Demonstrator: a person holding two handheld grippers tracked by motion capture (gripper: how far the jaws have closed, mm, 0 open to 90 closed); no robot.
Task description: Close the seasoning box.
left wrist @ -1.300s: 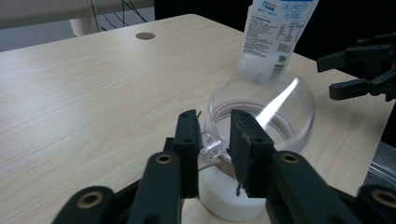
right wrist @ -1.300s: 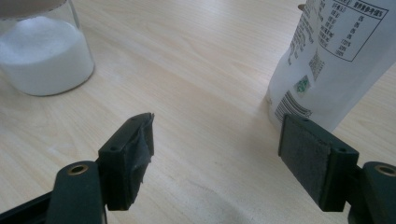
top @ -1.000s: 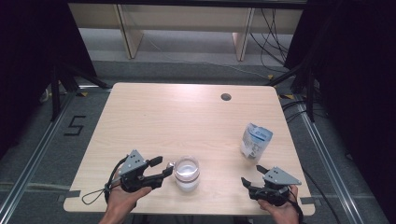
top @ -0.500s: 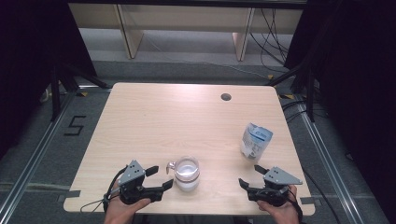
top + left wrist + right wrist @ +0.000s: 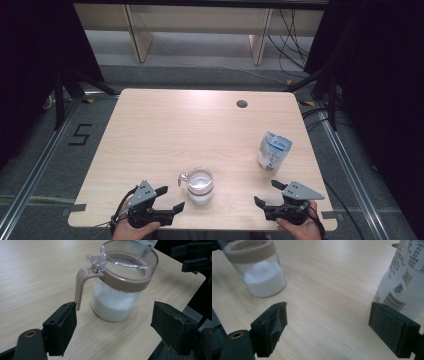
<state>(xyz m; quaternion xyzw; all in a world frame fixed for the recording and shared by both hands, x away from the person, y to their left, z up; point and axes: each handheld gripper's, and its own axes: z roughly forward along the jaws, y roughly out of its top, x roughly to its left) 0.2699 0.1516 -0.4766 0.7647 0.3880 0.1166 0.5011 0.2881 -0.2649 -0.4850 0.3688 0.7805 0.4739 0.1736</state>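
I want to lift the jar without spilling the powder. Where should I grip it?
Take the jar by its handle, coming level from the left hand-held gripper side. The handle juts toward that side, and the jar stands upright with its lid on.

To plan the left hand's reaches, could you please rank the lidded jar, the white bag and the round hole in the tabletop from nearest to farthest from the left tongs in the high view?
1. Lidded jar: just right of the left tongs, near the front edge.
2. White bag: farther right, near the table's right edge.
3. Round hole: at the far edge, right of centre.
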